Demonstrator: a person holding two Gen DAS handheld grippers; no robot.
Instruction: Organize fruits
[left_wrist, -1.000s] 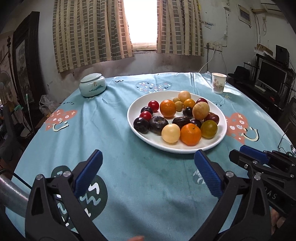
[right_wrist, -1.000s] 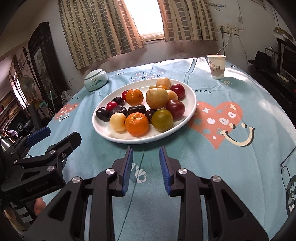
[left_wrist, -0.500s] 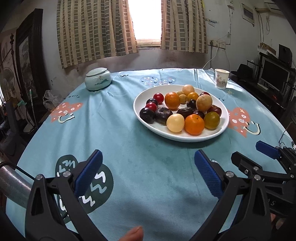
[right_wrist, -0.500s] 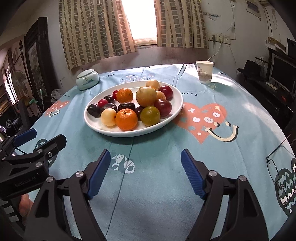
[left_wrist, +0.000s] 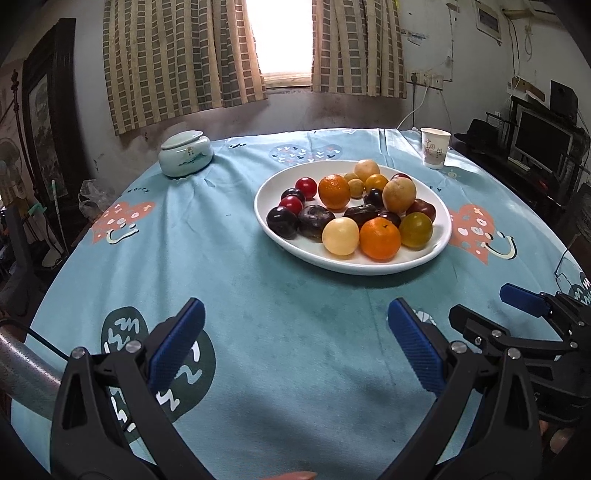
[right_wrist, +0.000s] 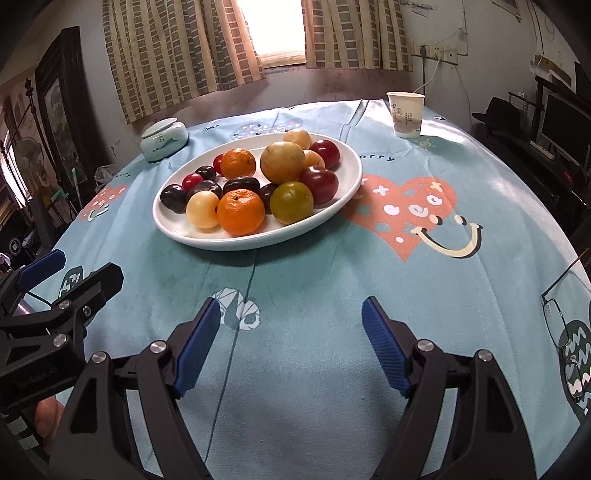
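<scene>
A white plate (left_wrist: 354, 264) heaped with several fruits stands mid-table on a blue printed cloth. An orange (left_wrist: 379, 238), a pale yellow fruit (left_wrist: 340, 236) and a dark plum (left_wrist: 282, 222) lie along its near side. My left gripper (left_wrist: 295, 314) hovers open over bare cloth, short of the plate and empty. In the right wrist view the same plate (right_wrist: 236, 243) and orange (right_wrist: 241, 212) sit ahead and left of my right gripper (right_wrist: 291, 314), which is open and empty. Each gripper shows in the other's view: right gripper (left_wrist: 487, 310), left gripper (right_wrist: 79, 269).
A lidded ceramic jar (left_wrist: 185, 154) stands at the far left of the round table and a paper cup (left_wrist: 435, 147) at the far right. A dark desk with a monitor (left_wrist: 539, 140) is beyond the right edge. Curtains and a window lie behind.
My right gripper's jaws went from nearly shut to wide open. The left gripper stayed open. Both views pulled back slightly from the plate.
</scene>
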